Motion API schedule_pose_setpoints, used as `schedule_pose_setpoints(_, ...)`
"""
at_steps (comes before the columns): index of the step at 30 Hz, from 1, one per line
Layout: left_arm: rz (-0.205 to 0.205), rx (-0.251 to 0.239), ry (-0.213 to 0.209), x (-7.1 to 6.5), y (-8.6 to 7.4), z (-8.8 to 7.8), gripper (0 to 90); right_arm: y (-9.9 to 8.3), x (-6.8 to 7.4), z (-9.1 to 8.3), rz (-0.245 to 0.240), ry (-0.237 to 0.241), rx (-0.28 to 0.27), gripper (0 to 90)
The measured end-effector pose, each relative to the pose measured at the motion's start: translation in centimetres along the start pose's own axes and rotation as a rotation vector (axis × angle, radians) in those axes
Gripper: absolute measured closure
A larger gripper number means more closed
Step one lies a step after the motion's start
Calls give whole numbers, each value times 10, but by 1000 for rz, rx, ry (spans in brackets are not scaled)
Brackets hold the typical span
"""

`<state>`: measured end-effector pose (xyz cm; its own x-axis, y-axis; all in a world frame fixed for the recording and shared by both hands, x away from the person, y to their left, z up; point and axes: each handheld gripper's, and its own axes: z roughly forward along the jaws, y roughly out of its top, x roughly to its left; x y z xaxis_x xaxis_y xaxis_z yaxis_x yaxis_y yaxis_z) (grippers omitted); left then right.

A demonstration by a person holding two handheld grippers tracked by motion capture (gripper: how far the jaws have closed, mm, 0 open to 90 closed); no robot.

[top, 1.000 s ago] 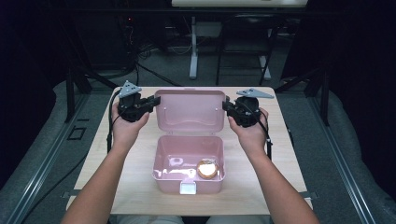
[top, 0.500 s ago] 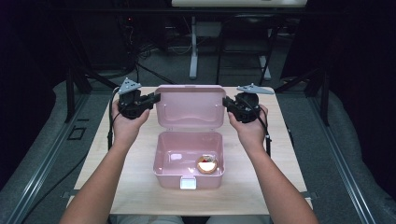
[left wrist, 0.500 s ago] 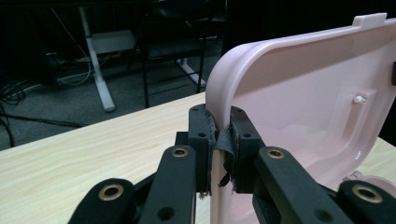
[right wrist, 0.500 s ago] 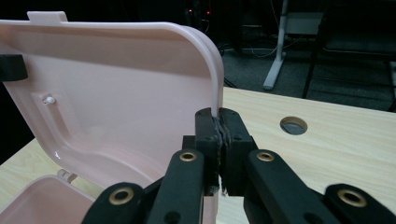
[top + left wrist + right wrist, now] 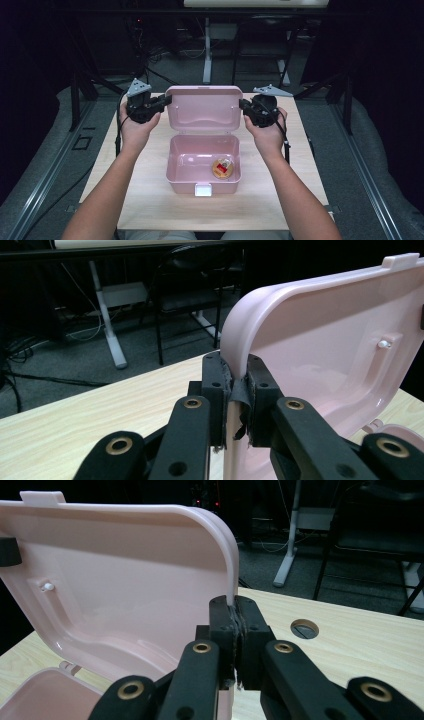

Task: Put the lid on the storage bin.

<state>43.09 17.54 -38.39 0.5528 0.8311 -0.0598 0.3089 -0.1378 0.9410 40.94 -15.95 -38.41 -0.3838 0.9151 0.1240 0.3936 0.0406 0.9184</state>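
Note:
A pink plastic box (image 5: 179, 172) stands open in the middle of the wooden table, its lid (image 5: 204, 110) raised nearly upright at the back. A round orange-and-red food item (image 5: 223, 167) lies in the base at the right. My left gripper (image 5: 167, 100) is shut on the lid's left edge; in the left gripper view the gripper (image 5: 236, 385) clamps the lid's thin rim (image 5: 325, 340). My right gripper (image 5: 242, 104) is shut on the lid's right edge, and in the right gripper view it (image 5: 234, 620) pinches the lid's rim (image 5: 125, 570).
The table (image 5: 140, 200) has bare wood on both sides of the box and a round hole (image 5: 304, 628) near its far right. A white latch tab (image 5: 203, 190) sits at the box's front. Desk legs, cables and chairs stand on the dark floor beyond.
The box, its lid and both grippers have shifted slightly toward the far side of the table. Both grips on the lid stay the same.

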Motion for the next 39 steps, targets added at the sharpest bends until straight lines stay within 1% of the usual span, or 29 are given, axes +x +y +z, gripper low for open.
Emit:
schedule_pose_setpoints(3,10,2,-2,0,0,0,820,-1,0,-1,0,3,-4,871)
schedule_pose_setpoints(14,21,11,-9,-2,-3,1,820,-6,-1,-5,1,12,-4,865)
schedule_pose_setpoints(20,22,21,-14,-2,-5,0,819,-10,-1,-6,5,17,-1,862)
schedule_pose_setpoints(26,17,16,-15,-2,-9,0,819,-13,-1,-7,3,23,6,857)
schedule_pose_setpoints(31,14,18,-19,-2,-8,-1,818,-14,1,-8,3,22,-1,851)
schedule_pose_setpoints(33,13,18,-27,-2,-8,-2,813,-15,1,-9,5,29,-7,843)
schedule_pose_setpoints(39,16,18,-28,-3,-8,-4,806,-15,1,-11,13,39,-13,833)
